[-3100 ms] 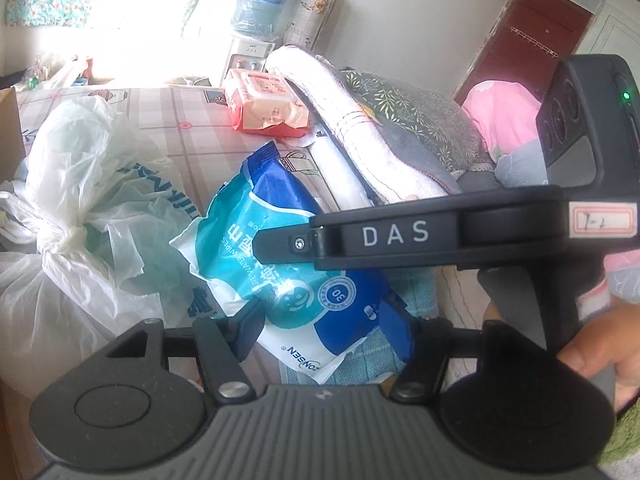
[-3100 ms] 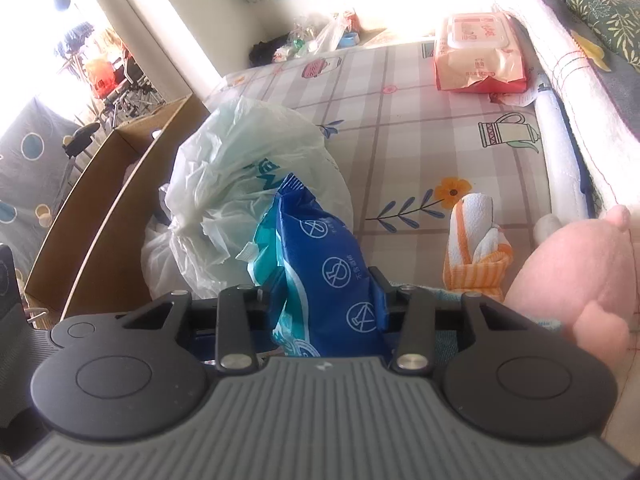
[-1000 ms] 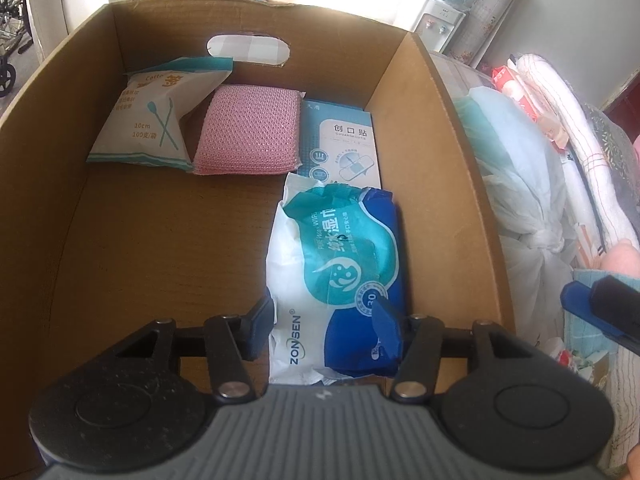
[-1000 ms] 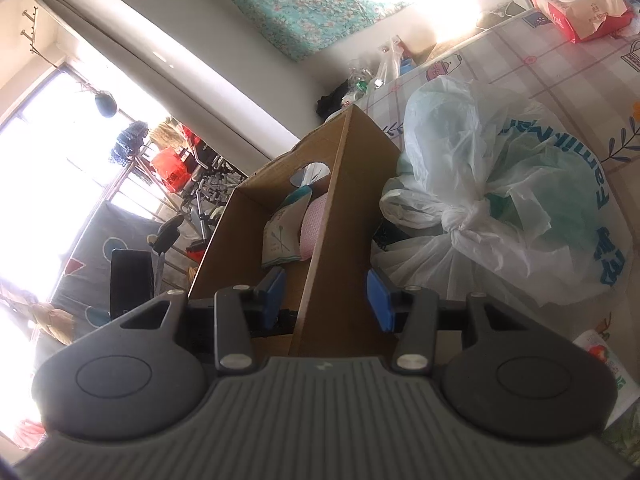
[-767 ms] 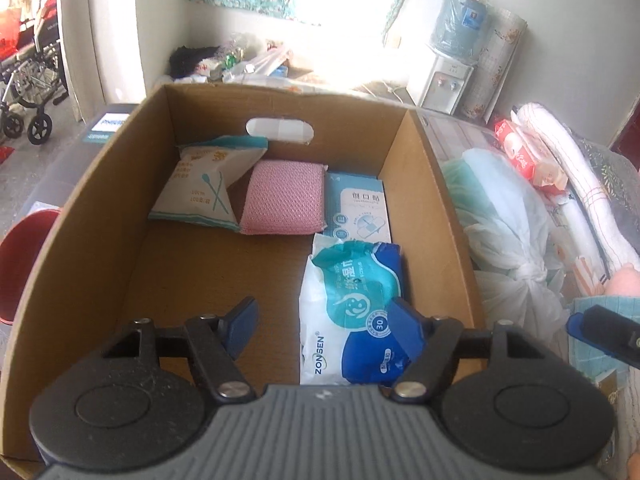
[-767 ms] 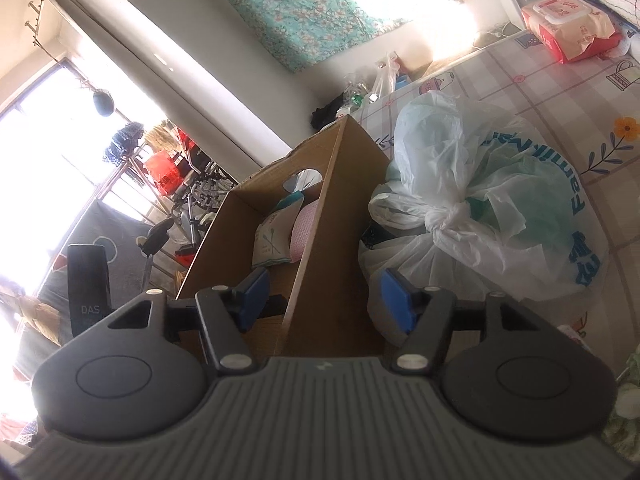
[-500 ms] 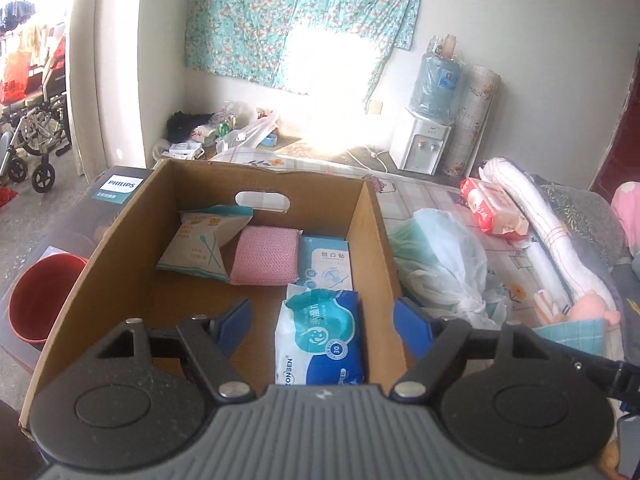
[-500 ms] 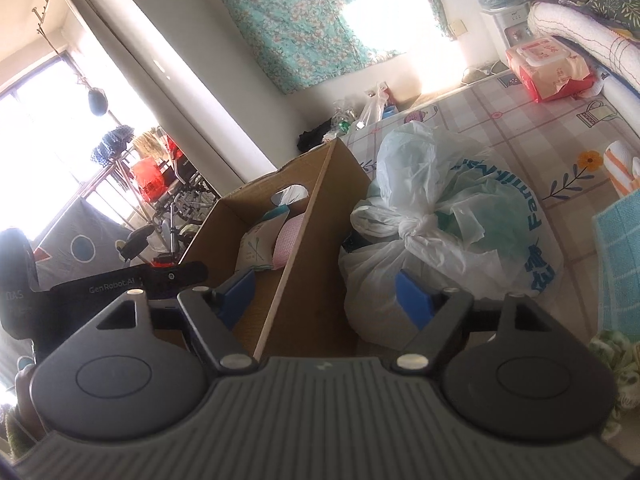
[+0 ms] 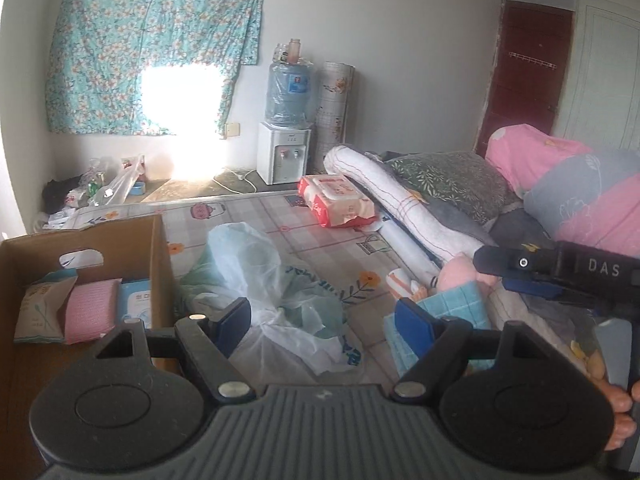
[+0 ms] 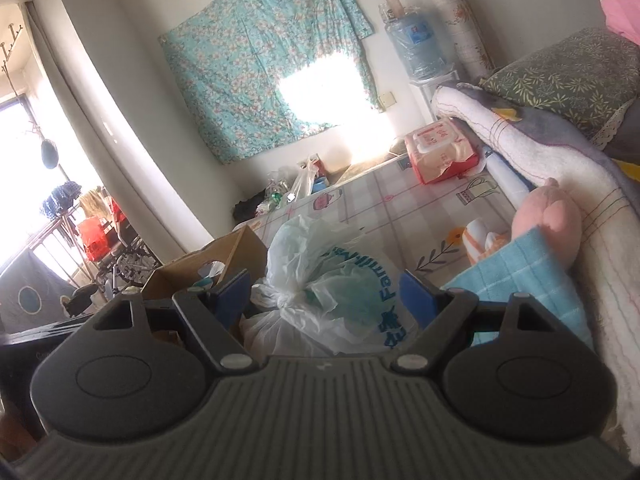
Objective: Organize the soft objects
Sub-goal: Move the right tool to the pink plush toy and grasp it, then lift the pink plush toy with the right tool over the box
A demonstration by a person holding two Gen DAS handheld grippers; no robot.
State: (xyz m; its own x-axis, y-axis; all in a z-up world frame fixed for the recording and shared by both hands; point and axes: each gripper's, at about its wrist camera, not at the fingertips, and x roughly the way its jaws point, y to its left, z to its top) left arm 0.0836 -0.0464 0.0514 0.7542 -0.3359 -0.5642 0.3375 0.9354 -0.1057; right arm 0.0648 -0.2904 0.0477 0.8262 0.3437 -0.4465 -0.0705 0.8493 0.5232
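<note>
Both jaws have just been opening, and left hand-held gripper (image 9: 322, 322) and right hand-held gripper (image 10: 326, 294) gape empty. Brown cardboard box (image 9: 158, 248) holds a pink sponge pad (image 9: 92, 308); the knotted white plastic bag (image 10: 320, 280), blue checked cloth (image 10: 524, 280) and pink plush toy (image 10: 548, 220) wait on the patterned bed mat (image 9: 320, 236).

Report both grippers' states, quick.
Left gripper: open, holding nothing; its jaws have just been opening.
Right gripper: open, holding nothing; its jaws have just been opening.
</note>
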